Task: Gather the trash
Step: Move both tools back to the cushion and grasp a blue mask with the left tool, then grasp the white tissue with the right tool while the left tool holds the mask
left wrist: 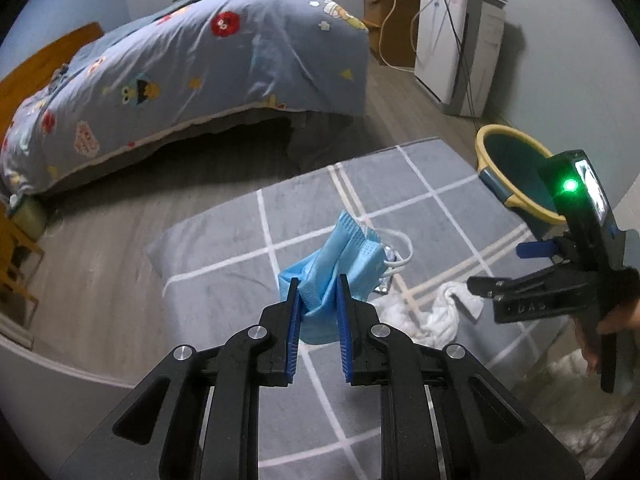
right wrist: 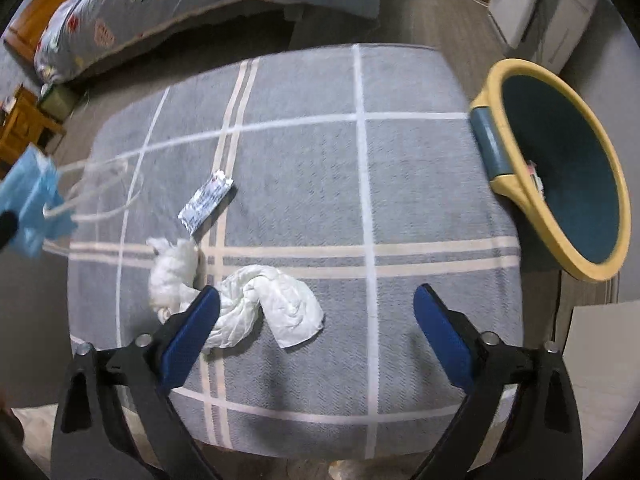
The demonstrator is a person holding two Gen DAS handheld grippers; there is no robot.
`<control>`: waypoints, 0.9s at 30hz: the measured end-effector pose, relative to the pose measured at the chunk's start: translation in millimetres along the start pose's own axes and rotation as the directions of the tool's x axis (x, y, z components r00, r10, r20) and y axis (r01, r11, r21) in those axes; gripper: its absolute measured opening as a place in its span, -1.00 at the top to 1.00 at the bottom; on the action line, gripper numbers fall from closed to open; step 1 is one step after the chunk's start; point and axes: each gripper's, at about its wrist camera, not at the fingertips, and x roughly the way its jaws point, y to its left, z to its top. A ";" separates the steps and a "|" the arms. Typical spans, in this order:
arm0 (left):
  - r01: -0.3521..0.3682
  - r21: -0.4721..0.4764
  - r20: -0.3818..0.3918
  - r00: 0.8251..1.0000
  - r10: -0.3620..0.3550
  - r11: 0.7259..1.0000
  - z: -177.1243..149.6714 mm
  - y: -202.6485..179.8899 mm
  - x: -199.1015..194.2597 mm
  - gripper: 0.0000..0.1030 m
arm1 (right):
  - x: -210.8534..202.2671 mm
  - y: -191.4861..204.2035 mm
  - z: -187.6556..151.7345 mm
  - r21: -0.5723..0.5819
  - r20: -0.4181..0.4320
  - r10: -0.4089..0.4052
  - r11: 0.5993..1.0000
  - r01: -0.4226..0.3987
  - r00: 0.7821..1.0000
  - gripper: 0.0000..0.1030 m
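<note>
The left gripper (left wrist: 318, 300) pinches the blue face mask (left wrist: 340, 264), lifted clear of the checked cloth (right wrist: 420, 180). The right gripper (right wrist: 316, 304) gapes wide and empty over the crumpled tissue (right wrist: 272, 300), just inside its left finger. Next, I judge: drop the mask into the yellow-rimmed bin (right wrist: 560, 256), beyond the right finger.

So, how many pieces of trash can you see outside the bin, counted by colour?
Blue: 1, the mask held in the left gripper
White: 2, the tissue and the wad on the cloth
Silver: 1, the wrapper
Total: 4
</note>
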 end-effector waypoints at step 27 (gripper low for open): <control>0.037 -0.045 -0.018 0.999 -0.038 0.998 6.4 -0.8 13.8 0.65 | -0.5 2.5 18.7 -0.036 -0.011 0.078 0.996 -0.078 0.997 0.89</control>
